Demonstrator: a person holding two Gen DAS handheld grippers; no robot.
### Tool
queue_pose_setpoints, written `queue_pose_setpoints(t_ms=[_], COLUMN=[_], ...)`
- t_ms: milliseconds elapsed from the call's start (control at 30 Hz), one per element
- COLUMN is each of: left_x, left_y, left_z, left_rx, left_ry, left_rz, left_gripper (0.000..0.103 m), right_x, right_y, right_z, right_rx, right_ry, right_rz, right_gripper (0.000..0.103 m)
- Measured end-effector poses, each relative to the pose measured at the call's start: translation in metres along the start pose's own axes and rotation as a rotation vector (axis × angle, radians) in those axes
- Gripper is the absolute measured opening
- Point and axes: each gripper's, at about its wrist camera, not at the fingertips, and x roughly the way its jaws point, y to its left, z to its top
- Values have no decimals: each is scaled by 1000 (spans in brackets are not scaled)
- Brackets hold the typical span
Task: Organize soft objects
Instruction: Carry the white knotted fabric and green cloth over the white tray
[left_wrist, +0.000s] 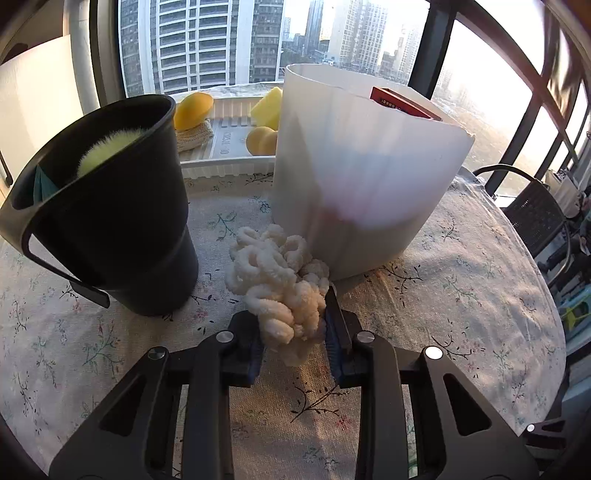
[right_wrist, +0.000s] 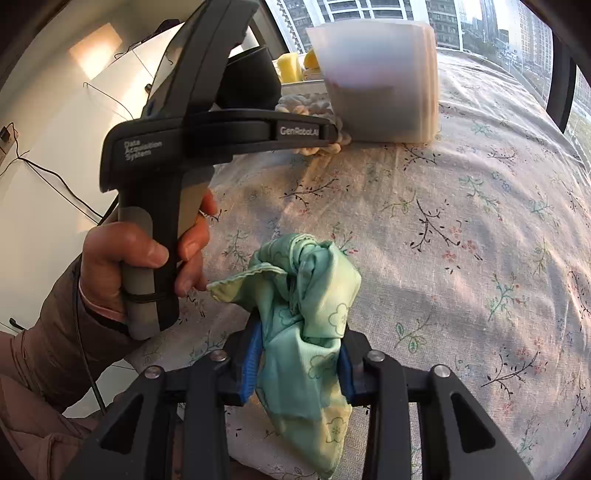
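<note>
Tongs (left_wrist: 293, 332) pinched the limp white chenille rope (left_wrist: 275, 280) beside the white bin (left_wrist: 369, 177); right tongs (right_wrist: 301, 365) clamped the slippery green cloth (right_wrist: 310, 306).

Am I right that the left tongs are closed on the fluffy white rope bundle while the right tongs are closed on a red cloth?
Not quite: the cloth in the right tongs is green with a pale flower print, not red, as the right wrist view shows. The rest holds: the left tongs are closed on the fluffy white rope bundle.
</note>
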Motion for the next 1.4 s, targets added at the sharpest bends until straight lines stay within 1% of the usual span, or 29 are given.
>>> queue_pose_setpoints(t_ms=[100, 300, 400, 433, 567, 600, 633, 700, 833, 933, 1067, 1167, 1233, 1400], left_x=[-13, -43, -61, -63, -78, -81, -83, -85, -86, -92, -97, -97, -94, -81], left_y=[5, 23, 31, 25, 36, 40, 46, 63, 87, 104, 122, 134, 140, 159], left_z=[-4, -19, -29, -32, -44, -45, -48, -54, -61, -65, -60, -53, -46, -27], left_rx=[-17, -20, -6, 3, 30, 27, 23, -1, -53, -68, -77, -88, -82, -67], left_ry=[9, 17, -4, -11, -32, -37, -35, -22, -10, -17, -38, -53, -60, -75], left_rz=[-30, -10, 24, 45, 109, 122, 133, 153, 190, 220, 267, 285, 305, 322], left_gripper=[25, 26, 26, 26, 26, 26, 26, 26, 26, 26, 26, 26, 26, 26], right_x=[-5, -20, -34, -38, -50, -51, -52, -49, -50, -52, -51, -49, -47, -38], right_y=[-7, -21, -31, -34, -46, -49, -41, -41, -53, -63, -75, -85, -93, -120], right_z=[0, 0, -1, -2, -1, 1, 2, 8, 16, 24, 38, 52, 64, 94], right_rx=[8, 36, 50, 56, 76, 80, 85, 96, 122, 140, 150, 154, 155, 179], right_ry=[-7, -21, -33, -38, -50, -53, -57, -60, -63, -66, -72, -70, -66, -51], right_rz=[-21, -72, -102, -114, -164, -173, -186, -203, -239, -254, -281, -300, -312, -341], right_gripper=[37, 37, 37, 37, 37, 37, 37, 37, 37, 37, 37, 37, 37, 37])
